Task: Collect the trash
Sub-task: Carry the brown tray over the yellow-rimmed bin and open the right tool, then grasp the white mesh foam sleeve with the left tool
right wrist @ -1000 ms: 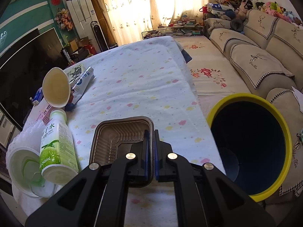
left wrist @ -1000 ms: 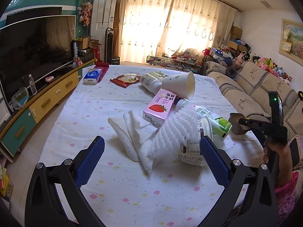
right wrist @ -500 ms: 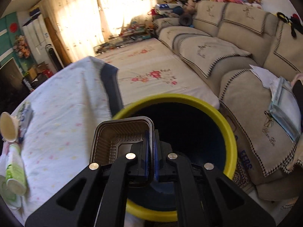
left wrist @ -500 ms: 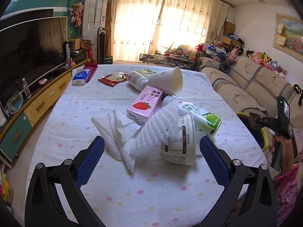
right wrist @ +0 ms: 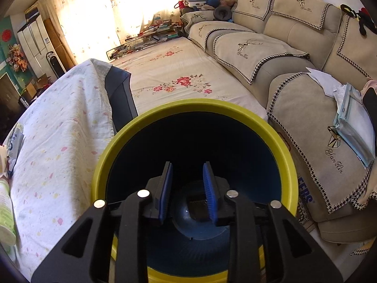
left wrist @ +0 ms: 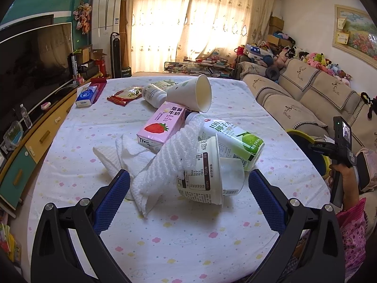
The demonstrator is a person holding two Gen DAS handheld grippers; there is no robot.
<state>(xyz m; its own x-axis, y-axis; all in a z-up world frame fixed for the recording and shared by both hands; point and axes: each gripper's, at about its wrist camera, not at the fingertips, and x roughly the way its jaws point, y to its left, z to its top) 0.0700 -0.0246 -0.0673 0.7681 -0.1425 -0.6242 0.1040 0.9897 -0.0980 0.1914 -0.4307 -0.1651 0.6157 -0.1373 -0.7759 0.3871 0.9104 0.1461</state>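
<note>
My right gripper (right wrist: 187,172) is open and empty, held over the mouth of the yellow-rimmed blue bin (right wrist: 141,122). The brown plastic tray (right wrist: 198,205) lies at the bin's bottom. My left gripper (left wrist: 188,184) is open wide above the table, just in front of a trash pile: a white foam net (left wrist: 174,158), a white yogurt cup (left wrist: 207,172), a green-label bottle (left wrist: 235,139), a pink strawberry milk carton (left wrist: 165,122), a paper towel (left wrist: 120,155) and a paper cup (left wrist: 193,92). The bin's rim (left wrist: 304,135) also shows in the left wrist view.
A second bottle (left wrist: 153,92), a red snack wrapper (left wrist: 124,95) and a blue tissue pack (left wrist: 87,96) lie at the table's far end. A sofa (right wrist: 294,70) flanks the bin. A TV cabinet (left wrist: 35,136) runs along the table's left side.
My right gripper carried the brown tray from the table to above the bin, then opened; the tray dropped into the bin. My left gripper moved closer to the trash pile.
</note>
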